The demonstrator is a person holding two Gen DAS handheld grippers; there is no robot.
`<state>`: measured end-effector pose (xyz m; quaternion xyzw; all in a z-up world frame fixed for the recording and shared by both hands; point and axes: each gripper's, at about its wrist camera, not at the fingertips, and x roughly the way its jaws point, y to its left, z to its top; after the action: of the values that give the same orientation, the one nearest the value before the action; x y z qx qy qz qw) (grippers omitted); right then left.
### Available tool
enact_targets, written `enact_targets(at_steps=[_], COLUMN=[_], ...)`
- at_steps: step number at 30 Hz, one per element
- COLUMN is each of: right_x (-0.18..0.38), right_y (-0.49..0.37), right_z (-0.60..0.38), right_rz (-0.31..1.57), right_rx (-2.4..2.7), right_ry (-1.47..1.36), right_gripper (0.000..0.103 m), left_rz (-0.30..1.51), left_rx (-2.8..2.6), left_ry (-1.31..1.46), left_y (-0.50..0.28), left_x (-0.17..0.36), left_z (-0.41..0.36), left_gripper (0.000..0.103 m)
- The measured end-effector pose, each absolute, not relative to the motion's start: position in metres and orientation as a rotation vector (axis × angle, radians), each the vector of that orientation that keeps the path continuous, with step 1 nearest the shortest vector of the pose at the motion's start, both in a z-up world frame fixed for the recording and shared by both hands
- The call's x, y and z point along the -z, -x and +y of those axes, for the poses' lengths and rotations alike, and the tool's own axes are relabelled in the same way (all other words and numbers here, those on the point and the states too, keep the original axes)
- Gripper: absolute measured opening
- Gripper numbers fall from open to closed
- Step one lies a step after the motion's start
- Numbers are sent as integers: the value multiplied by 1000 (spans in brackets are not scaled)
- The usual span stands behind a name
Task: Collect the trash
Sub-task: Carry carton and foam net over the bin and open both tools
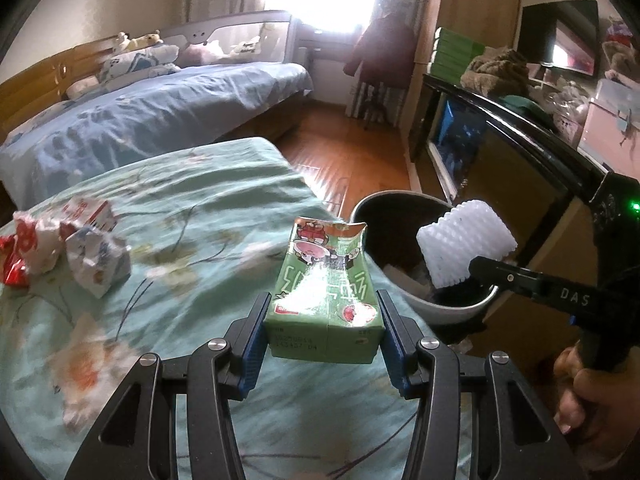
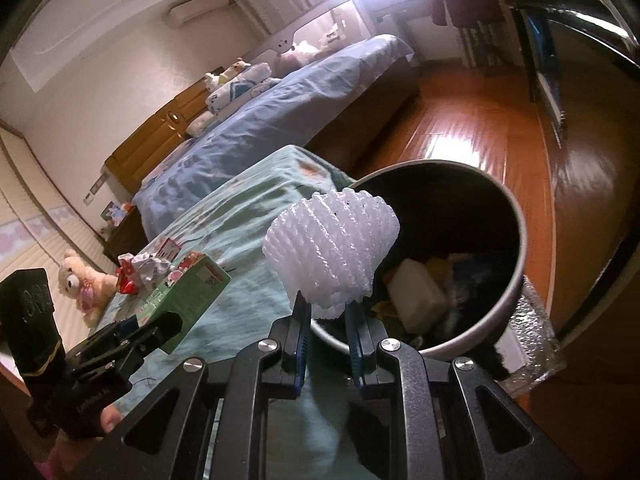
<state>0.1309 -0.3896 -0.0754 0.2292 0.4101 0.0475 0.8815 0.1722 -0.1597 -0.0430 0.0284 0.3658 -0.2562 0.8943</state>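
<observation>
Left wrist view. Your left gripper (image 1: 322, 322), bottom centre of the frame, pinches a green drink carton (image 1: 326, 292) between its blue pads; the carton stands upright above the green floral bedspread (image 1: 180, 220). Centre right: a trash bin (image 1: 452, 312) with a pale rim and dark inside, just past the bed's edge. Your right gripper (image 1: 476, 270) enters from the right edge and clamps a white foam net sleeve (image 1: 464, 240) over the bin's mouth. Left edge: crumpled wrappers (image 1: 64, 240), white, red and blue, lying on the bedspread, well apart from the carton.

Right wrist view. Your right gripper (image 2: 328, 316), bottom centre, is pressed onto the sleeve's (image 2: 332, 252) lower end; the sleeve fans out above the fingers, over the near rim of the bin (image 2: 516, 264). Inside the bin: mixed refuse, including a pale block. Lower left: your left gripper (image 2: 160, 328) holding the carton (image 2: 184, 296) over the bedspread (image 2: 248, 216), with the wrappers (image 2: 144, 270) behind it.
</observation>
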Motion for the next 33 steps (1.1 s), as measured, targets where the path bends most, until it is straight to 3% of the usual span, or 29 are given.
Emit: enact_targets(at_steps=[33], right_x=[89], right_y=[-147], right_z=[-445], right_rz=[892], right_rx=[16], right_ry=[-468], right_gripper=[17], left_rz=[771], left_rx=[601], left_ry=[-131], left_y=[-214], left_x=[50], left_z=[-248], left_gripper=[49])
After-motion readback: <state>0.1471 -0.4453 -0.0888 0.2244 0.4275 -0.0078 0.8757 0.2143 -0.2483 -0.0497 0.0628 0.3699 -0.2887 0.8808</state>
